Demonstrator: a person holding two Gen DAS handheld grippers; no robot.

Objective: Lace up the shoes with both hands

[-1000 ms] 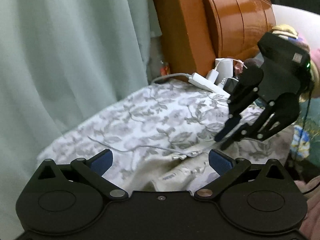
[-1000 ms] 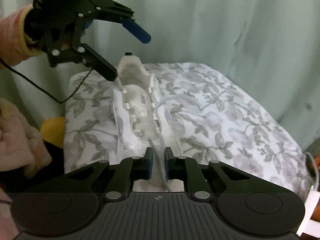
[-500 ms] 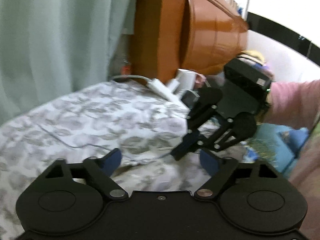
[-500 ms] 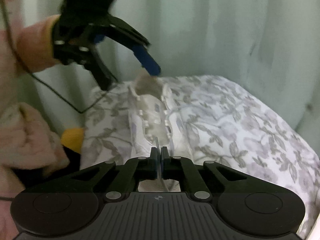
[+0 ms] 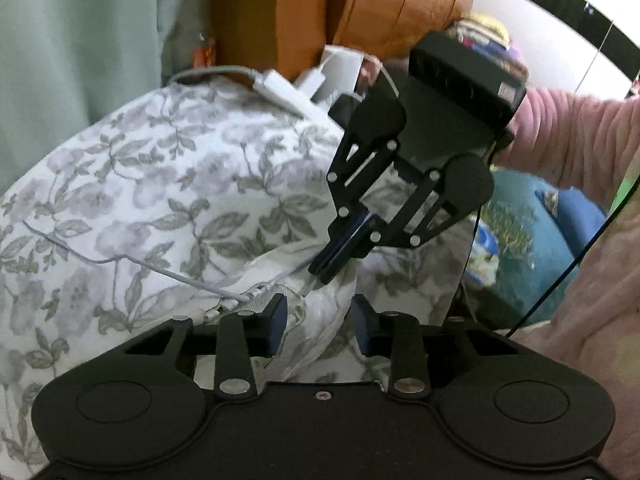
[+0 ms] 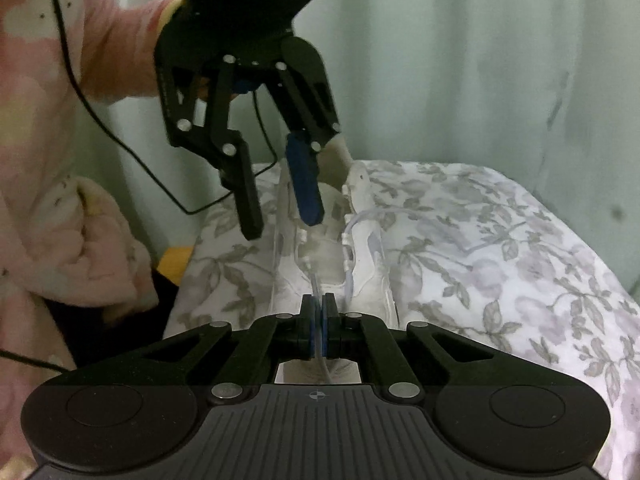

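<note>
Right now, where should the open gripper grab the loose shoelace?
Probably the raised loop of the loose lace beside the shoe's eyelets, coming down from above with the left gripper straddling it. There it arches clear; farther out it lies flat on the bedspread.

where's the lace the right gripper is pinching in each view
Left wrist view: the lace emerges just below the shut right gripper, at centre, running down onto the white shoe.
Right wrist view: the lace sits bottom centre, clamped in the right gripper, leading up to the shoe.
Shared landmark: the floral bedspread under the shoe.
</note>
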